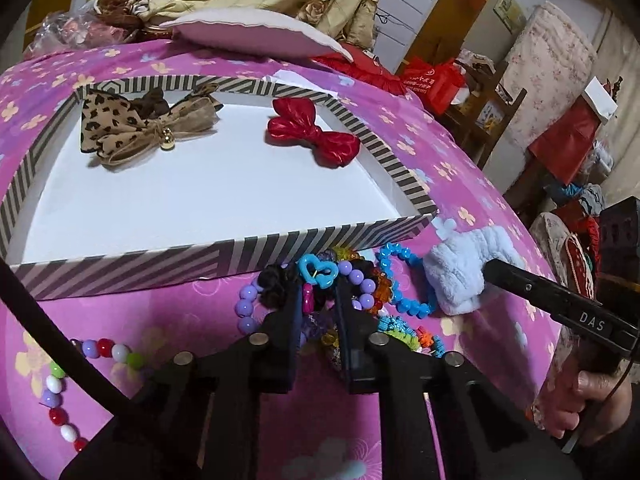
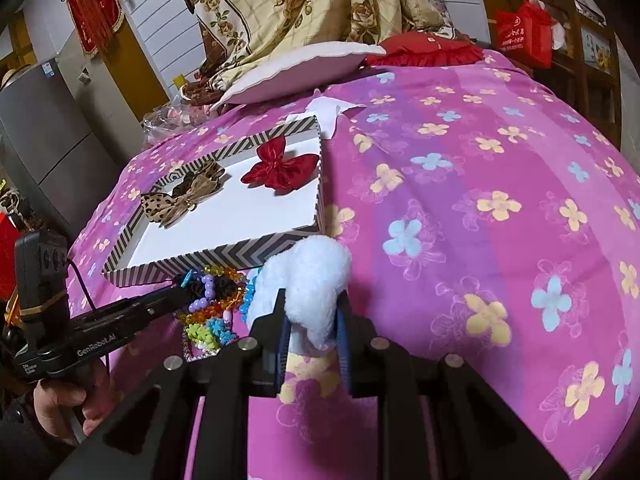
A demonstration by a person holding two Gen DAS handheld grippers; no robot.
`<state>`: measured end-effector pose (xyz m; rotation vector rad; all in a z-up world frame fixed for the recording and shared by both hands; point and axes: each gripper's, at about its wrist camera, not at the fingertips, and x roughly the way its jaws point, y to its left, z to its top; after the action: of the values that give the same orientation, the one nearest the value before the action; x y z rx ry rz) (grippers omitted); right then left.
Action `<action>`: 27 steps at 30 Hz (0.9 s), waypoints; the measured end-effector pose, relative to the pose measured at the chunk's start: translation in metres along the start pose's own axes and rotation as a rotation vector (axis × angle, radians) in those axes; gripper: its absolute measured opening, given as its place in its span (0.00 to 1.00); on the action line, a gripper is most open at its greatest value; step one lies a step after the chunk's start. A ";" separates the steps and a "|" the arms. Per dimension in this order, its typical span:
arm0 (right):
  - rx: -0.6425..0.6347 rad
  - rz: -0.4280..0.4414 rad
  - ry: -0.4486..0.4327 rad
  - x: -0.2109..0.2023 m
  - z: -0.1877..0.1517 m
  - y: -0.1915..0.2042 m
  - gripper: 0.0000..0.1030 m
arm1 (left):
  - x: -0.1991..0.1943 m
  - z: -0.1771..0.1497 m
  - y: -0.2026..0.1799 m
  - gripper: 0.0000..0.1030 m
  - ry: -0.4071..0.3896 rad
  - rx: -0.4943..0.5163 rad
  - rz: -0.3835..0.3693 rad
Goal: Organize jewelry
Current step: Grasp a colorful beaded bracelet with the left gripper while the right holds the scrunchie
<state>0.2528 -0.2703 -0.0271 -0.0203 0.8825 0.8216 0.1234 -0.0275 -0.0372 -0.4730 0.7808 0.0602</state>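
A pile of bead bracelets (image 1: 360,280) lies on the pink bedspread against the near wall of a striped box (image 1: 200,256). My left gripper (image 1: 318,300) is down in the pile, its fingers closed on a strand with a pink bead and a blue heart charm (image 1: 318,272). In the right wrist view the left gripper (image 2: 176,286) pokes into the same pile (image 2: 212,300). My right gripper (image 2: 312,312) is shut on a fluffy pale-blue hair piece (image 2: 308,272), held just right of the pile. The box (image 2: 224,258) holds a leopard bow (image 1: 132,124) and a red bow (image 1: 312,132).
A string of red, white and purple beads (image 1: 100,348) trails across the bedspread at the left. A pillow (image 1: 260,32), a folded quilt and red bags sit beyond the box. The bed's edge drops off at the right, with furniture past it.
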 end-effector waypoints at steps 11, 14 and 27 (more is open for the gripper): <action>0.026 -0.004 -0.073 -0.013 0.003 -0.004 0.21 | -0.061 0.001 0.012 0.00 -0.139 -0.039 -0.082; 0.018 0.005 -0.094 -0.017 0.005 -0.002 0.21 | -0.077 0.003 0.023 0.00 -0.168 -0.087 -0.131; -0.085 -0.009 -0.103 -0.017 0.005 0.022 0.21 | -0.083 -0.007 0.021 0.00 -0.166 -0.042 0.021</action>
<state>0.2355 -0.2638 -0.0057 -0.0561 0.7494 0.8440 0.0545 -0.0019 0.0075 -0.4936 0.6222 0.1339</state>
